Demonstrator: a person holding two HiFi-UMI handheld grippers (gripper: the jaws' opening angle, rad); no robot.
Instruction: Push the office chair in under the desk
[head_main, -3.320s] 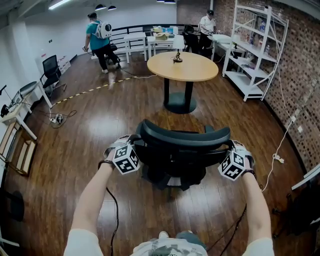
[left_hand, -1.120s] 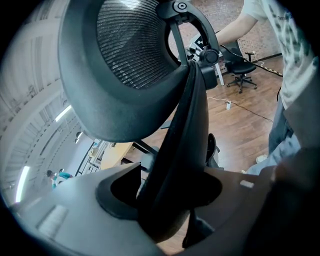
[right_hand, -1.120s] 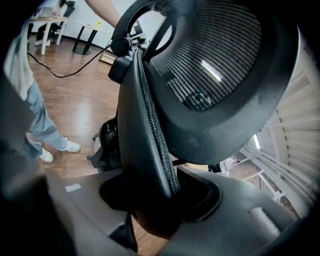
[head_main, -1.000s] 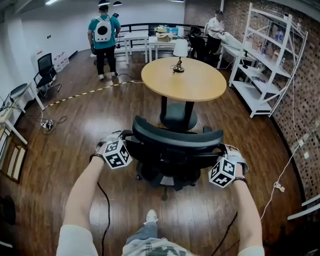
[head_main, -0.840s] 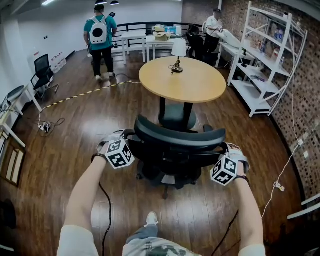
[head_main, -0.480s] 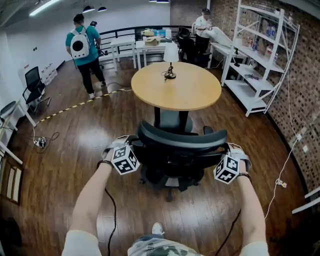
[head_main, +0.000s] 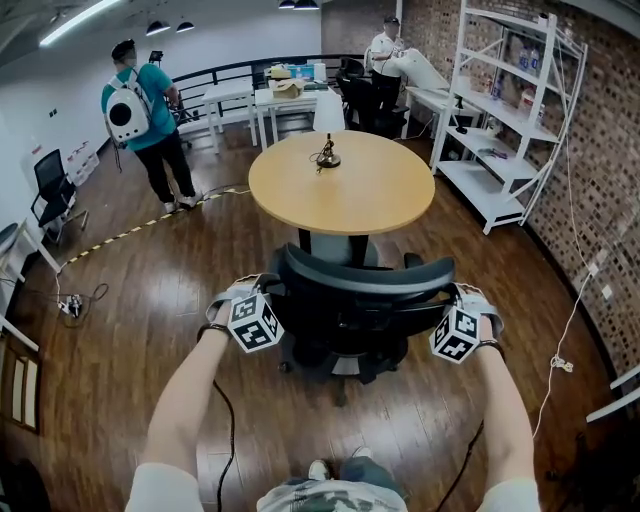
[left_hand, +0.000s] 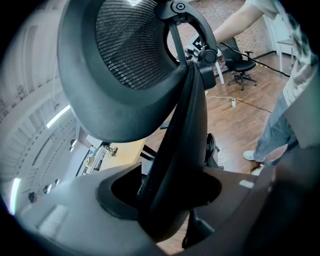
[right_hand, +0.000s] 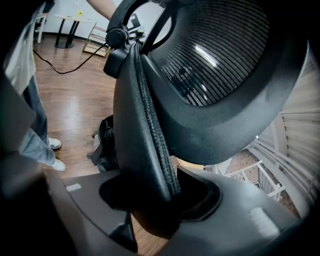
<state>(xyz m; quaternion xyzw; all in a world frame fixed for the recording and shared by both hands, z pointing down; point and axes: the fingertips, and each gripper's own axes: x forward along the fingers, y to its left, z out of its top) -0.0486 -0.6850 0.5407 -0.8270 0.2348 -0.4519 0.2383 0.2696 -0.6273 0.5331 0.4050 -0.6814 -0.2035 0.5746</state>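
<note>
when you look down in the head view, the office chair (head_main: 365, 300) stands right in front of you, back toward you, with the round desk (head_main: 345, 185) just beyond it; the seat is not yet under the top. left gripper (head_main: 262, 298) and right gripper (head_main: 458, 303) sit at the backrest's two sides, and the only print is the black-and-white square markers on their cubes (head_main: 255, 322). left gripper view: jaws clamped on the backrest's side edge (left_hand: 182, 140). right gripper view: same, clamped on the mesh-lined edge (right_hand: 150, 130).

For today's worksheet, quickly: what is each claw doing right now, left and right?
Left claw: closed on the office chair backrest's edge.
Right claw: closed on the backrest's other edge.
</note>
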